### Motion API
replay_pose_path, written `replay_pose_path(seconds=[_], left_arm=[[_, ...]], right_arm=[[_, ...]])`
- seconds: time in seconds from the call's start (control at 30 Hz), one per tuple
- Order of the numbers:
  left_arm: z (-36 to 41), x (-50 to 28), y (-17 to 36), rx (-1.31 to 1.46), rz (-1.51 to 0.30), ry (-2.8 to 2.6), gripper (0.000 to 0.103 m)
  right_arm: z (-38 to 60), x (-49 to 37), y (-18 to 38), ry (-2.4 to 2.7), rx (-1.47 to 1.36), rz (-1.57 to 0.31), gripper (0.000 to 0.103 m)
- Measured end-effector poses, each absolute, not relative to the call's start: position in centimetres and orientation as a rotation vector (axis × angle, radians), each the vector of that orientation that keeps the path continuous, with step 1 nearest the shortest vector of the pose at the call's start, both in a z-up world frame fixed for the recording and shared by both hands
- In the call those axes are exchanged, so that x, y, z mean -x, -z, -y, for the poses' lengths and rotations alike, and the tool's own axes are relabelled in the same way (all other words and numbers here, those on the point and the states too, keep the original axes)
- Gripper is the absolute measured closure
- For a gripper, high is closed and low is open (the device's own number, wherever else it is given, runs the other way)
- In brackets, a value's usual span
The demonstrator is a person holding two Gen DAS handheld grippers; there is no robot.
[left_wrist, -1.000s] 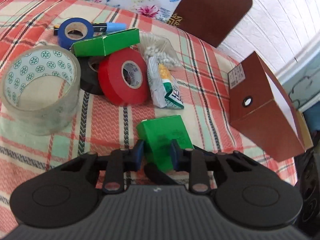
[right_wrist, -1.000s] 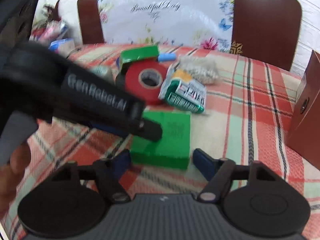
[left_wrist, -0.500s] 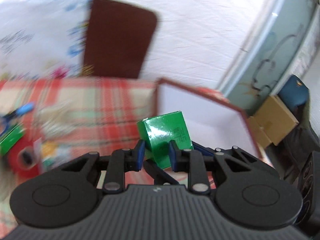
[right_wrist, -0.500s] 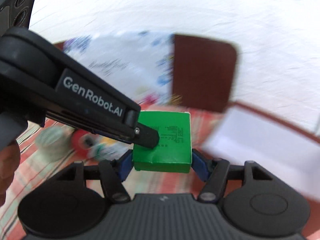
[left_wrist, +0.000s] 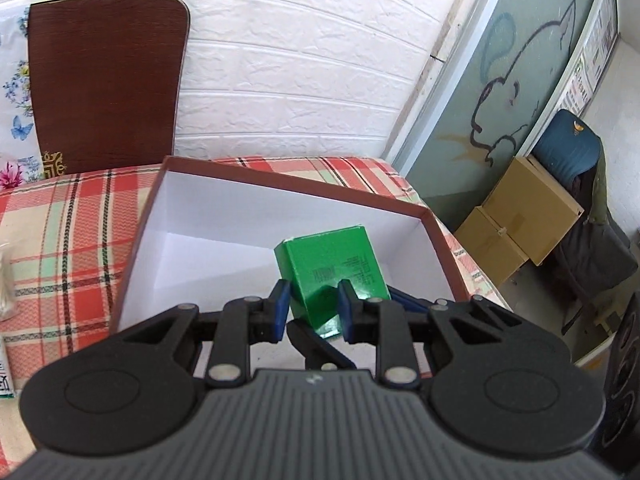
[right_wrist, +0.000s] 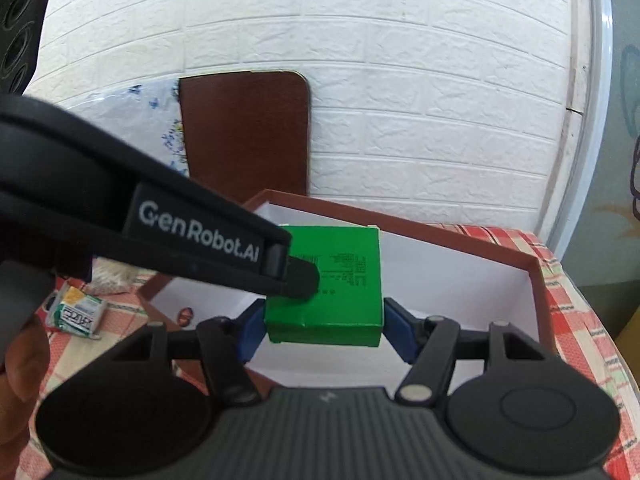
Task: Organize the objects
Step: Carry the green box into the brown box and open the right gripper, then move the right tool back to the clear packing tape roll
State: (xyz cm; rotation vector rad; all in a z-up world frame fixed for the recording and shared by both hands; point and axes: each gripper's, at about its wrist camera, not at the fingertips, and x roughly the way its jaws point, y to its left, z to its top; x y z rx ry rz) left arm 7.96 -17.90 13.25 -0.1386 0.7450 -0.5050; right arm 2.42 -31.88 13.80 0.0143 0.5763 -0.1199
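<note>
Left gripper (left_wrist: 312, 312) and right gripper (right_wrist: 324, 326), jaws of both pinching the green box (left_wrist: 336, 268), held above the open brown carton (left_wrist: 280, 216) on the desk (left_wrist: 72, 220).

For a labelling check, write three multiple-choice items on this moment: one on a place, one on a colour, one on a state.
1. The green box is
A. over the open brown box
B. on the chair
C. on the tablecloth

2. The open box's inside is
A. red
B. white
C. black

3. The left gripper is
A. open
B. out of view
C. shut on the green box

Key: 1 A, white interior shows behind it; 2 B, the walls are white; 3 C, both pads press its sides. The right gripper flanks it too.
</note>
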Motion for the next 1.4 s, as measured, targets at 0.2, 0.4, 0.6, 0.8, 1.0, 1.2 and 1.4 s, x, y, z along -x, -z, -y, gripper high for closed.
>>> replay_pose_path(seconds=[0.2, 0.4, 0.6, 0.8, 1.0, 1.2, 1.4], left_arm=[[18.2, -8.1, -13.2, 0.105, -0.739, 0.44, 0.06], [16.1, -6.4, -14.1, 0.001, -0.653, 0.319, 0.055], [12.1, -4.1, -14.1, -0.06, -0.606, 0.203, 0.055], [7.2, -2.5, -13.9, -0.049, -0.584, 0.111, 0.055], [2.1, -1.7, -13.7, -0.015, -0.572, 0.033, 0.055], [-3.4, -1.1, -13.3, 0.016, -0.557, -0.052, 0.055], [-9.2, -0.8, -12.5, 0.065, -0.558, -0.129, 0.055]], right_arm=[[31.3, -3.6, -13.1, 0.147, 0.011, -0.585, 0.025], [30.3, -1.4, -13.7, 0.159, 0.01, -0.525, 0.021], [27.3, 0.3, -13.9, 0.122, 0.013, -0.468, 0.021], [22.3, 0.1, -13.9, 0.05, 0.059, -0.455, 0.021], [17.0, -1.1, -13.8, -0.017, 0.095, -0.472, 0.021], [11.7, -2.8, -13.3, -0.088, 0.124, -0.51, 0.022], [6.2, -4.3, -12.5, -0.177, 0.164, -0.551, 0.022]])
